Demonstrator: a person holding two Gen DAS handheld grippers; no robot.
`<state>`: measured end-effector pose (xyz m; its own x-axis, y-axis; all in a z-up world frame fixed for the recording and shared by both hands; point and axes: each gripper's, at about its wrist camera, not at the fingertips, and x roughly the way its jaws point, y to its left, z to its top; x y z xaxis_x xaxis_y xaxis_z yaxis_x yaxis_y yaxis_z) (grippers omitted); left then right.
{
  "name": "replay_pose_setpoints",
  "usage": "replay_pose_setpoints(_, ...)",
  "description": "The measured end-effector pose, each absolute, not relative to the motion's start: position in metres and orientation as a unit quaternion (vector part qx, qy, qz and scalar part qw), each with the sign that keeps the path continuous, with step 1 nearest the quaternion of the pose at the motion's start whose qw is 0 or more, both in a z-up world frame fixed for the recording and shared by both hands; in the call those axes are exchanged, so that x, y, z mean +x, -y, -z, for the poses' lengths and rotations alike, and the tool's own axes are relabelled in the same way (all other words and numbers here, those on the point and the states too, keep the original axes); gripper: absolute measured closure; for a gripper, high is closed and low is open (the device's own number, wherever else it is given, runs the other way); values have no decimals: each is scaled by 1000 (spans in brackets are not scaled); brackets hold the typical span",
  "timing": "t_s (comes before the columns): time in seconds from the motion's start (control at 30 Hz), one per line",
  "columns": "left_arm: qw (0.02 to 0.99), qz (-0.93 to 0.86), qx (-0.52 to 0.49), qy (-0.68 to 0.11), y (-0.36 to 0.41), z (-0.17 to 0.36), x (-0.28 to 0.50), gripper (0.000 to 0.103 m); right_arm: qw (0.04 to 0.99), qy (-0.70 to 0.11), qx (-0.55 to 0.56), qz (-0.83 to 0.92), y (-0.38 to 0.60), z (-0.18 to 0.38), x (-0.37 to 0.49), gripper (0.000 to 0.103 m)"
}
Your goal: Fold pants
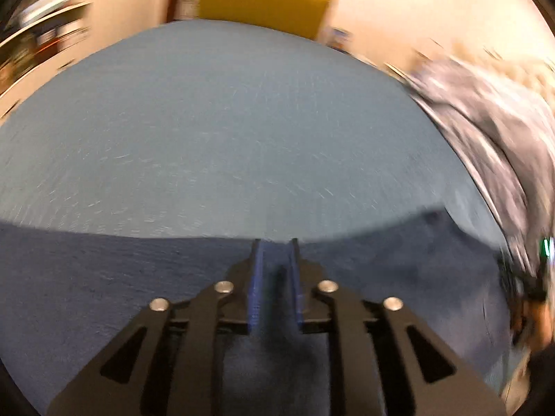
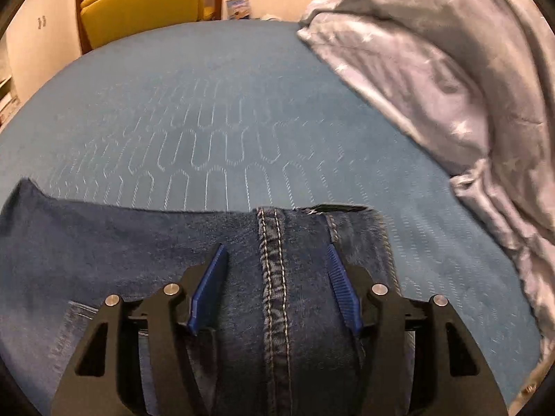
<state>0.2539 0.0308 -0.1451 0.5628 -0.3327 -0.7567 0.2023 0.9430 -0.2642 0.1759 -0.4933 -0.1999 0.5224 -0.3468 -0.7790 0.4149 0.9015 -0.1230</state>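
— Blue quilted bedding (image 2: 222, 128) covers the whole work surface, right? What sits closest on it?

— Dark denim pants (image 2: 145, 260), spread flat across the near part of the bed. On the right wrist camera a double-stitched seam (image 2: 275, 270) runs straight away from the lens, ending at the cloth's far edge.

— And the right gripper (image 2: 275, 253)?

— Fingers wide apart, one blue pad on each side of that seam, low over the denim. Whether they press into the cloth I cannot tell.

— The left gripper (image 1: 275, 246)?

— That view is smeared with motion blur. Its blue pads (image 1: 256, 277) stand close with a narrow gap left between them, tips near the far edge of the pants (image 1: 104, 277). Denim shows in the gap, but whether it is pinched cannot be told.

— Farther out?

— Bare blue bedding beyond the denim, then a rumpled grey duvet with white stars (image 2: 451, 69) heaped along the right side. Past the far edge of the bed stands a yellow chair (image 2: 142, 3) against a pale wall.
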Motion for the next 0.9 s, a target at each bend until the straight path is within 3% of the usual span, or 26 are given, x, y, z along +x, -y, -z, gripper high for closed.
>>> replay_pose_setpoints(0.03, 876, 165, -67, -448, -31, 149, 252, 74, 880, -425, 38, 206, 482, 188, 173, 46)
replay_pose_setpoints(0.17, 882, 74, -63, -460, -87, 164, 263, 77, 895, -425, 30, 129, 434, 168, 178, 43)
replay_pose_setpoints(0.27, 893, -63, -68, -440, -161, 151, 261, 72, 894, -440, 40, 80, 398, 168, 192, 43)
replay_pose_setpoints(0.4, 897, 26, -97, -431, -199, 135, 238, 70, 891, -447, 80, -3, 336, 168, 189, 43)
replay_pose_setpoints(0.47, 890, 112, -67, -437, -199, 136, 212, 54, 890, -444, 90, -45, 306, 170, 175, 41)
replay_pose_setpoints(0.5, 887, 133, -56, -438, -201, 141, 202, 52, 891, -443, 87, -54, 294, 174, 167, 38)
replay_pose_setpoints(0.6, 891, 12, 8, -453, -236, 163, 193, 52, 877, -473, 70, -41, 273, 196, 155, 35)
replay_pose_setpoints(0.7, 909, -57, -108, -398, -306, 139, 171, 54, 868, -495, 48, -15, 271, 216, 145, 35)
replay_pose_setpoints(0.77, 925, -70, -126, -351, -333, 114, 150, 52, 863, -504, 15, 13, 272, 232, 141, 35)
replay_pose_setpoints(0.9, 913, -111, -196, -340, -405, 109, 120, 52, 872, -487, -25, 42, 259, 233, 133, 29)
